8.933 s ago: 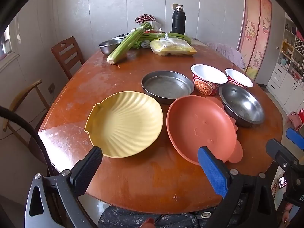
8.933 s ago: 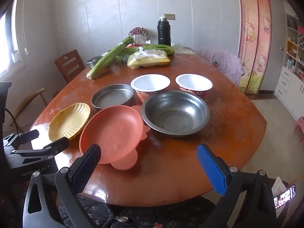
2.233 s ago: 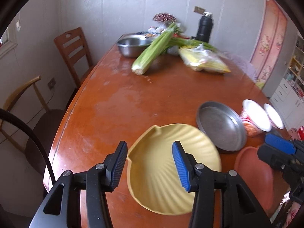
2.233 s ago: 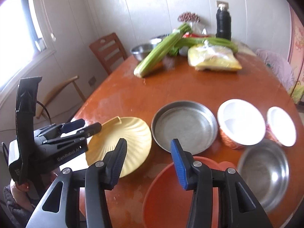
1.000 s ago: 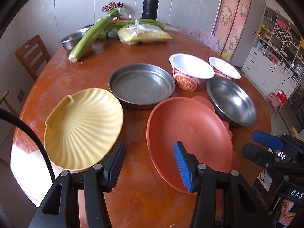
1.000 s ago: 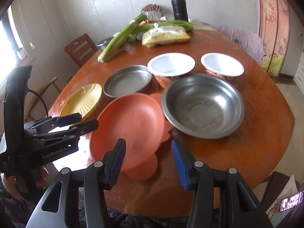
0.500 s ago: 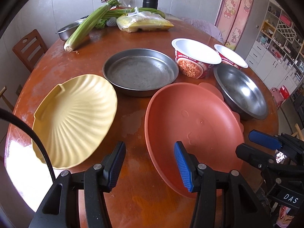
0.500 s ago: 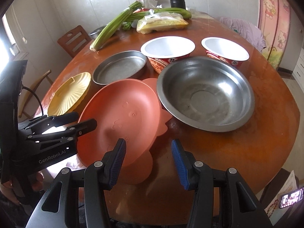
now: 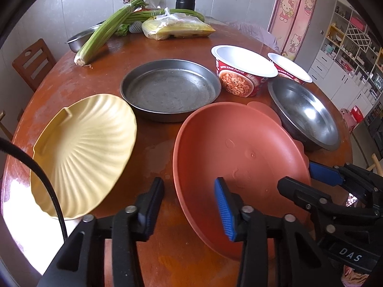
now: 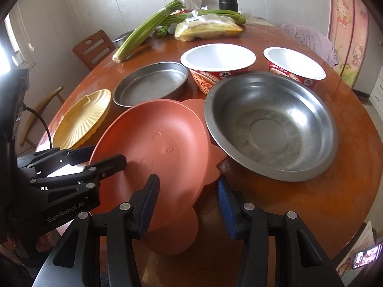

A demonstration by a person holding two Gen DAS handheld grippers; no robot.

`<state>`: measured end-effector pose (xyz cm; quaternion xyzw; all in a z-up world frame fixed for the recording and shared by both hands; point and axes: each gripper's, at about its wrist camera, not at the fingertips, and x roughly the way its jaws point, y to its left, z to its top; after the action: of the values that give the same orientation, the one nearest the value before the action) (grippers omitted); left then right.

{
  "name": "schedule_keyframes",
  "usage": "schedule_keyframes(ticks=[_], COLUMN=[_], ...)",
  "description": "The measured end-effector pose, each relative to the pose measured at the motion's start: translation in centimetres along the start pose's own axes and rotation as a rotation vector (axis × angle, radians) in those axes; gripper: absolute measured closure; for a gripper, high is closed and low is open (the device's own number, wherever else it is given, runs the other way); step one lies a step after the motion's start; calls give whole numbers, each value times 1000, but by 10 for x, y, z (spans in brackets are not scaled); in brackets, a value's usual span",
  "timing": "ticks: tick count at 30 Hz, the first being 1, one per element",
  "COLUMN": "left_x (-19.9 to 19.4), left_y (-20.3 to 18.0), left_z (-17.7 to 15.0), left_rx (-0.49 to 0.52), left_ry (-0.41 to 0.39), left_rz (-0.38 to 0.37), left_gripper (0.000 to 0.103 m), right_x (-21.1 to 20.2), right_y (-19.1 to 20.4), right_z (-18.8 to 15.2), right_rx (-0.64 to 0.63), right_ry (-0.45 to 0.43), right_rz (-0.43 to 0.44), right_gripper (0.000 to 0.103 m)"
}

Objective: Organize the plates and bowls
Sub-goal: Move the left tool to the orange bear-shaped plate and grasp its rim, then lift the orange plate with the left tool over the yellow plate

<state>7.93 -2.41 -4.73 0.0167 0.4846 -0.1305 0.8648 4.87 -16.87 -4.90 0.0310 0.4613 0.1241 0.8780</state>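
noodle cup point(image 9: 241, 76) — "SUGAR FLAVOR" | left claw point(image 10: 79, 157) — "GenRobot.AI" | right claw point(image 9: 311, 179) — "DAS"

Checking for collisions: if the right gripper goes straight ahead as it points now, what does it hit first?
Probably the orange plate: its near rim sits between the open fingers of the right gripper. The steel bowl lies to the right, likely clear, though depth is uncertain.

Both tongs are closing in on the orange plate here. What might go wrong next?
The orange plate is tilted, its far edge against the steel bowl, so lifting may drag or jolt that bowl. Both the left tongs and right tongs are open at its near rim; uneven gripping might twist the plate or let it slip.
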Motion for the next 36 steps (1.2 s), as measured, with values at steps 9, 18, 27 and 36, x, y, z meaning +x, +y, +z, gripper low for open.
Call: schedule_keyframes(ticks=[9, 18, 27, 36], left_x=[-2, -16, -42, -71], left_y=[-5, 0, 8, 31], left_z=[-1, -4, -5, -3], left_rx=[1, 0, -15, -61], left_ry=[7, -11, -67, -133], left_rz=[-42, -41, -37, -1], left_gripper=[67, 67, 67, 67], right_x=[-2, -11, -24, -34], right_y=[14, 24, 38, 65], right_z=[-2, -2, 1, 13], right_rx=[-55, -66, -83, -133], right_ry=[-9, -22, -47, -78], right_rz=[-9, 6, 16, 50], right_gripper=[56, 56, 56, 56])
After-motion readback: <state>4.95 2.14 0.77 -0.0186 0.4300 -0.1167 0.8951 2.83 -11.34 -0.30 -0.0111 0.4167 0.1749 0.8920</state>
